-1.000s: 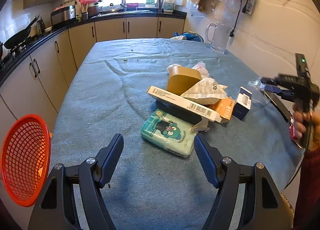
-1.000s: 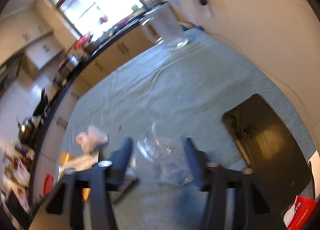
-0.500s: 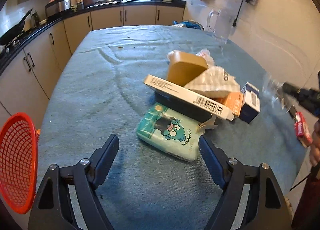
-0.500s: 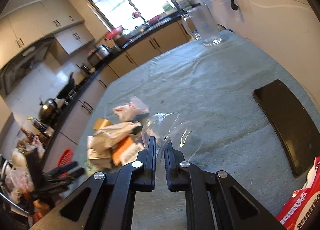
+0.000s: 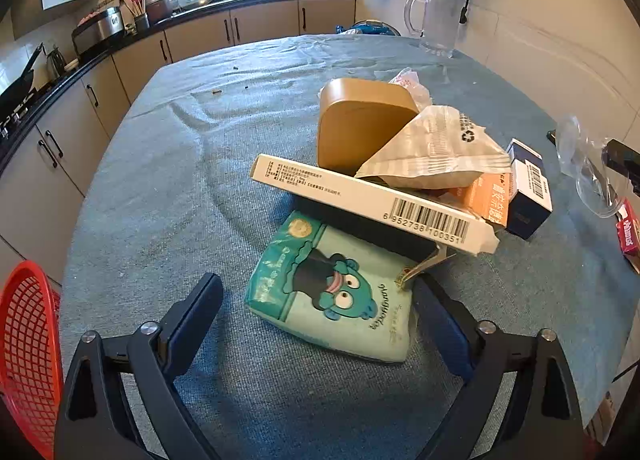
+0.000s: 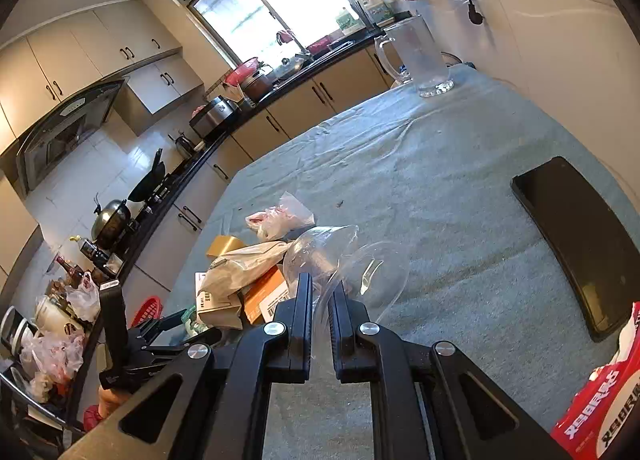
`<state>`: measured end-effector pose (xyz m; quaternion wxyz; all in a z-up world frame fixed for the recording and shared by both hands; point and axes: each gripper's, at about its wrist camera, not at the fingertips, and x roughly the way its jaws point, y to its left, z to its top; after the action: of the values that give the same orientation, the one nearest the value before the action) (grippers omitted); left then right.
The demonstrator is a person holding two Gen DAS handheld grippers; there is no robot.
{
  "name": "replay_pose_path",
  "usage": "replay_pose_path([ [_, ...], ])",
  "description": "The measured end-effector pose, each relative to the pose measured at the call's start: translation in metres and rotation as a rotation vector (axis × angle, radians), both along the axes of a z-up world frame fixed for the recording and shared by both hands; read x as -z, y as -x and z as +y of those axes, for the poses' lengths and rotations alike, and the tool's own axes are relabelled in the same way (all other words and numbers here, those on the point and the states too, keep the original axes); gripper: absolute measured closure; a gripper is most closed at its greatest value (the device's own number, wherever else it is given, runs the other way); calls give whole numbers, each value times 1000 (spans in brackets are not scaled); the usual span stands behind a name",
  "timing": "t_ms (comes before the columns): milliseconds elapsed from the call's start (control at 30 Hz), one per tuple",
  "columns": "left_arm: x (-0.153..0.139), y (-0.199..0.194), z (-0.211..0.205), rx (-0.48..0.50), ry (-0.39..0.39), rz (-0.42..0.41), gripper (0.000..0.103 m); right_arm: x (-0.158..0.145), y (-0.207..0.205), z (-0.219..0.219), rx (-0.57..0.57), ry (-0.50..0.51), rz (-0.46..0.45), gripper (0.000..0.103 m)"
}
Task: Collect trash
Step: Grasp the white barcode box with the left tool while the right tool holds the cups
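A pile of trash lies mid-table: a green tissue pack (image 5: pixel 336 292), a long white barcode box (image 5: pixel 372 204), a tan container (image 5: pixel 360 120), a silver wrapper (image 5: pixel 436 148), an orange box (image 5: pixel 488 196) and a blue box (image 5: pixel 528 188). My left gripper (image 5: pixel 316 312) is open and low over the table. The tissue pack's near end sits between its fingers, and the pads do not press it. My right gripper (image 6: pixel 320 292) is shut on a crumpled clear plastic wrapper (image 6: pixel 348 260), held above the cloth to the right of the pile (image 6: pixel 248 272). The same wrapper (image 5: pixel 588 172) shows at the right edge of the left wrist view.
A red mesh basket (image 5: pixel 24 348) hangs off the table's near left edge. A glass jug (image 6: pixel 420 56) stands at the far end. A black mat (image 6: pixel 580 236) and a red packet (image 6: pixel 600 412) lie on the right side. Kitchen counters run along the left and far walls.
My left gripper has come forward and down, widening, so the tissue pack now sits between its fingers. My right gripper has shut on the clear wrapper and carried it towards the pile.
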<state>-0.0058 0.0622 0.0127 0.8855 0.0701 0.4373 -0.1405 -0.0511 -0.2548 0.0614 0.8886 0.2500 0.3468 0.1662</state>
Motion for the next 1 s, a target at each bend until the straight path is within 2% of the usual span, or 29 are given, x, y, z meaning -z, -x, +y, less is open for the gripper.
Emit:
replay_pose_path([
  [67,-1,4,-1,14,24,-1,29,0,0,2,-5,2,1,94],
  [133,-5,10,0,-3,15,-26,38,0,0,5,-12,0,0,94],
  [200,-9,15,6,-17,43,-30,59,0,1,8,-20,0,-3,94],
  [267,-10,16,13,-37,65,-22,73,0,0,13,-31,-4,-1,94],
  [300,-10,17,16,-42,73,-18,74,0,0,15,-35,-4,-1,94],
  [500,-9,22,19,-31,78,-9,74,-1,-1,22,-41,0,-5,94],
  [533,-9,22,20,-32,82,-2,71,-1,-1,22,-41,1,-5,94],
  [600,-9,19,23,-33,94,16,56,-1,0,22,-41,2,-5,94],
  [667,-11,17,28,-45,95,23,46,-1,-1,22,-41,2,-4,94],
  [767,-17,17,43,-71,135,32,46,-1,-1,23,-39,-2,2,94],
  [900,-26,7,66,-104,311,90,46,1,-2,23,-42,-6,4,94],
  [1000,-24,-11,76,-123,501,186,46,3,-3,23,-43,-11,6,94],
])
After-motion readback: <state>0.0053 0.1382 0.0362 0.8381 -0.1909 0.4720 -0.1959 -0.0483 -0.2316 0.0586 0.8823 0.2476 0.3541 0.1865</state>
